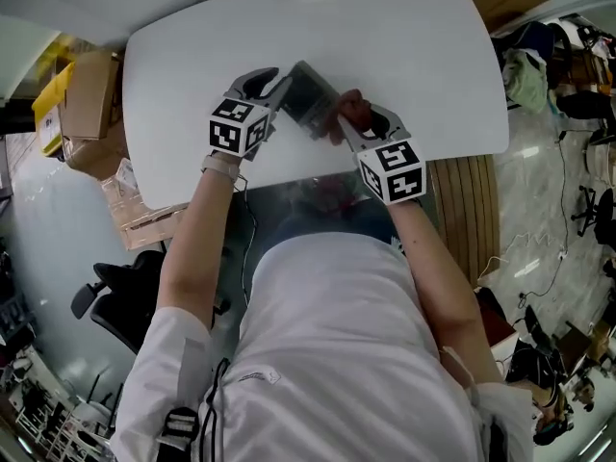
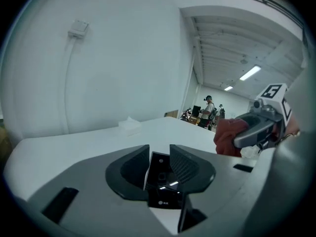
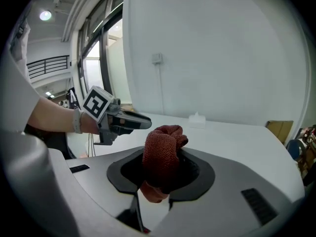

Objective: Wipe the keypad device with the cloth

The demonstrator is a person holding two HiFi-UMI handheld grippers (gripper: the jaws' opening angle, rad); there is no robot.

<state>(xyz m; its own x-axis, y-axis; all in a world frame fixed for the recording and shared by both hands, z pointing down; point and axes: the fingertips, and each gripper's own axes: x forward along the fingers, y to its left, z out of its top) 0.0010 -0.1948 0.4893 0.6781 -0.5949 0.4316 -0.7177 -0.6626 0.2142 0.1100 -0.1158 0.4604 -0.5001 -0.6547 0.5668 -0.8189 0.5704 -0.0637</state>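
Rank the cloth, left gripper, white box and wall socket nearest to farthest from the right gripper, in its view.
1. cloth, held in the jaws
2. left gripper, at left
3. white box, ahead on the table
4. wall socket, on the back wall

No legible text or labels anywhere

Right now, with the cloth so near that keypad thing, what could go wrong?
The jaws of the left gripper stand apart around the keypad device, so a push from the cloth may slide it across the table. The cloth sits bunched in the right gripper; a hard jaw might touch the device instead. The two grippers are close and could bump.
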